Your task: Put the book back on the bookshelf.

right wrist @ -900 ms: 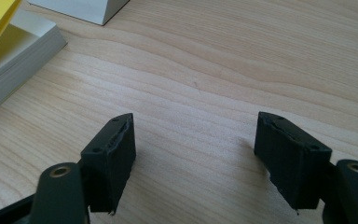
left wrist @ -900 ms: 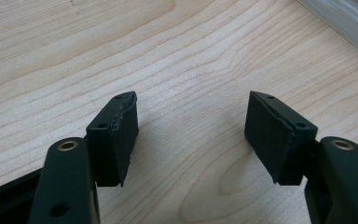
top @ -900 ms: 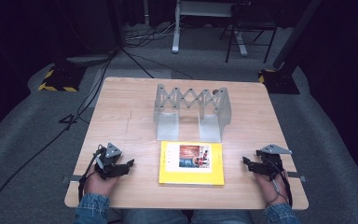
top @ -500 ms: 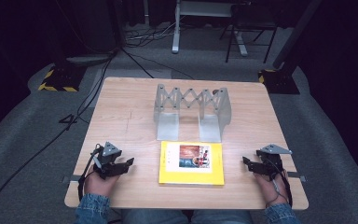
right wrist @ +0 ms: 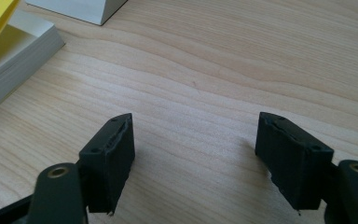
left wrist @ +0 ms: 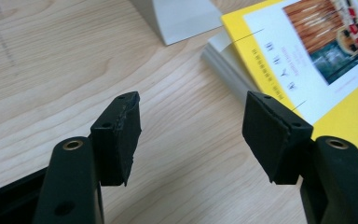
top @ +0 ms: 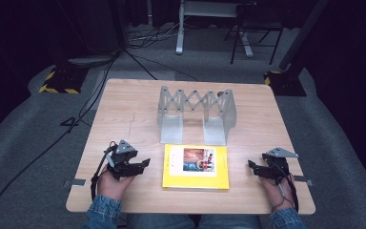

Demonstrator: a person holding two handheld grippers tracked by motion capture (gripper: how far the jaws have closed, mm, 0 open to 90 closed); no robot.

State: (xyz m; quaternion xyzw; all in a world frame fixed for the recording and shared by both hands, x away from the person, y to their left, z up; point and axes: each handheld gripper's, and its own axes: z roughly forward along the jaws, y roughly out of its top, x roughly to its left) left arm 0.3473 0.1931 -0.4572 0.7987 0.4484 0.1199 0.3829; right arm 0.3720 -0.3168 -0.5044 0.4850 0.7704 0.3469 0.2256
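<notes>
Wooden surface (top: 124, 109) is holding everything. Far from the person, a grey metal folding rack (top: 196, 113) is standing, and a yellow book (top: 196, 167) is lying flat just in front of it. The left gripper (top: 143, 165) is resting left of the book, jaws spread wide and holding nothing. The right gripper (top: 251, 165) is resting right of it, also spread and empty.

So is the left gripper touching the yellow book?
Apart. In the high view, bare table shows between the left gripper and the book.
</notes>
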